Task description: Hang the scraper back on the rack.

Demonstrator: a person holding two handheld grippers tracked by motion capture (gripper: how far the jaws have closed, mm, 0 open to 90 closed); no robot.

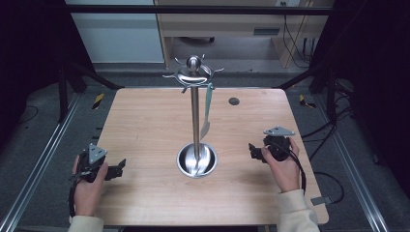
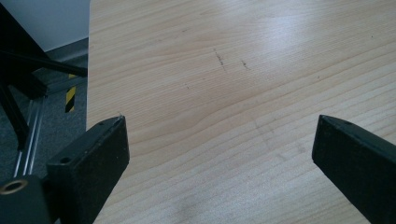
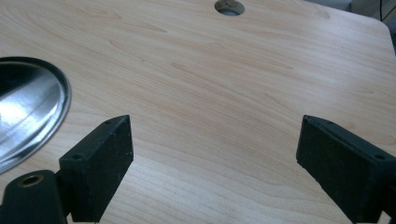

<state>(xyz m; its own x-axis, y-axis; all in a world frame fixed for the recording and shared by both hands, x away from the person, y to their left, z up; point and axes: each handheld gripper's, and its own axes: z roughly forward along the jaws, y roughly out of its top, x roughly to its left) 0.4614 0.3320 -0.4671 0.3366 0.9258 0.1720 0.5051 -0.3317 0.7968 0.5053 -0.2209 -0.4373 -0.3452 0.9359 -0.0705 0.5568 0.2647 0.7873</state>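
A pale green spatula hangs upright from a hook on the steel rack at the table's centre, its long axis vertical, on the pole's right side. The right gripper is probably nearer. The left gripper sits well apart. Both jaws stand wide apart, empty.

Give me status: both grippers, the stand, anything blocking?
Left gripper open, empty. Right gripper open, empty. Utensil stand upright mid-table, teal-handled utensil hanging from it. Nothing between grippers and stand.
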